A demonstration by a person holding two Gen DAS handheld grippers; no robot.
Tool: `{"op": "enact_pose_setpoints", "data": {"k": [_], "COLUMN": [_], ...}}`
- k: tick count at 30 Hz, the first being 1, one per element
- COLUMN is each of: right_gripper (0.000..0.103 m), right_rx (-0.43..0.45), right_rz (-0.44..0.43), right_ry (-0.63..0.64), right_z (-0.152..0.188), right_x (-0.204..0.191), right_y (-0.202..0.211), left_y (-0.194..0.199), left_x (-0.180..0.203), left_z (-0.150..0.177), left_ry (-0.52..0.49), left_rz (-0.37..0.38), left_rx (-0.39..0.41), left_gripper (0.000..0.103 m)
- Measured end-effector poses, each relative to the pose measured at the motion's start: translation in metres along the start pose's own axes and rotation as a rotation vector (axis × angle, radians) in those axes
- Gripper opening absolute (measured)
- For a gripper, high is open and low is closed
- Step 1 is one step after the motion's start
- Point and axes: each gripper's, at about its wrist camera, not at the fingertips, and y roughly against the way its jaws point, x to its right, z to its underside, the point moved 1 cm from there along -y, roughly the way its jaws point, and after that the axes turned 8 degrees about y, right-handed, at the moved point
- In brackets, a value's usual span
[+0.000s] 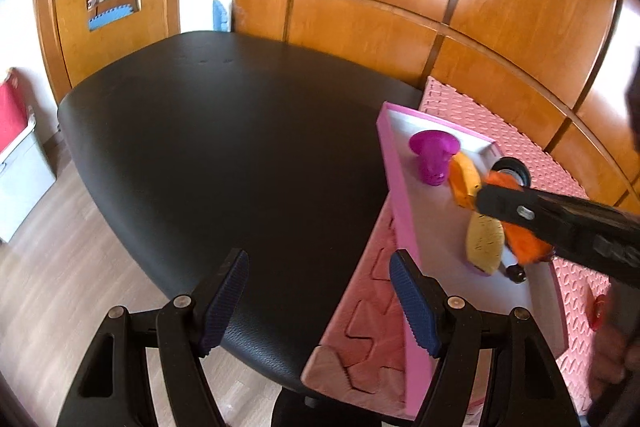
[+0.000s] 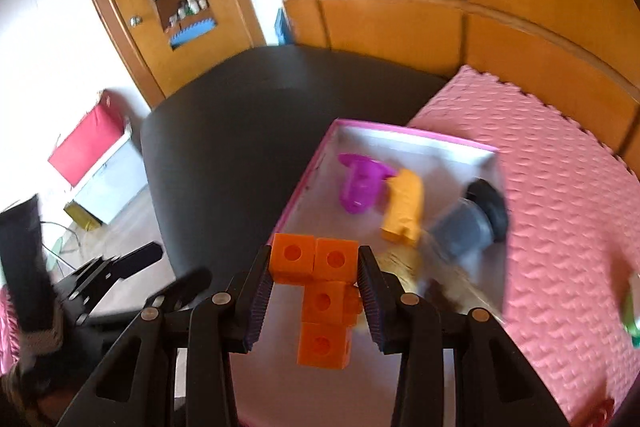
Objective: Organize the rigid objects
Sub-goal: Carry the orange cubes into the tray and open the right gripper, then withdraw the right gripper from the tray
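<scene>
Gripping the orange block piece (image 2: 320,291) near its top, the right hand-held gripper (image 2: 316,283) has its two ribbed fingers pressed against the sides of the upper cubes, low in the centre of the right wrist view, with the remaining cubes hanging down between the fingers. The piece looks like hard, light plastic: stiff, unlikely to break, a little slick on its flat faces, so those flat sides seem the best hold. It hangs above the near end of the pink box (image 2: 308,171), where a purple peg (image 2: 360,183), a yellow piece (image 2: 404,207) and a dark wheeled toy (image 2: 472,223) already lie. The left hand-held gripper (image 1: 320,307) is spread open and empty over the black worktop (image 1: 224,147), lower middle of its view, just left of the box wall.
</scene>
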Motion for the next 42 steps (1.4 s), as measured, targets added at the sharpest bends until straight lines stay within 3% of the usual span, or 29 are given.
{"op": "enact_pose_setpoints", "data": {"k": [6,12,21,33,42], "right_gripper": [0.042,0.042,0.043,0.043,0.043], "right_rx": [-0.075,-0.088,0.034,0.100,0.147], "right_rz": [-0.018,-0.035,-0.023,0.056,0.115], "right_ry": [-0.051,-0.070,-0.105,-0.127,-0.188], "right_z": [-0.008,-0.003,0.002,0.023,0.038], "right_x": [0.006,0.007,0.013,0.025,0.056], "right_y": [-0.042,-0.048,-0.003,0.034,0.065], "left_y": [-0.003,-0.003,0.006,0.016,0.020], "left_x": [-0.012,-0.014,-0.003,0.016,0.036], "left_z": [0.003,0.003,0.002,0.004,0.008], "left_ry": [0.027,0.036,0.010,-0.050,-0.099], "left_rz": [-0.003,-0.004,0.006,0.016,0.028], "left_rx": [-0.011,-0.010,0.013,0.030,0.028], "left_gripper": [0.073,0.073,0.073,0.073,0.073]}}
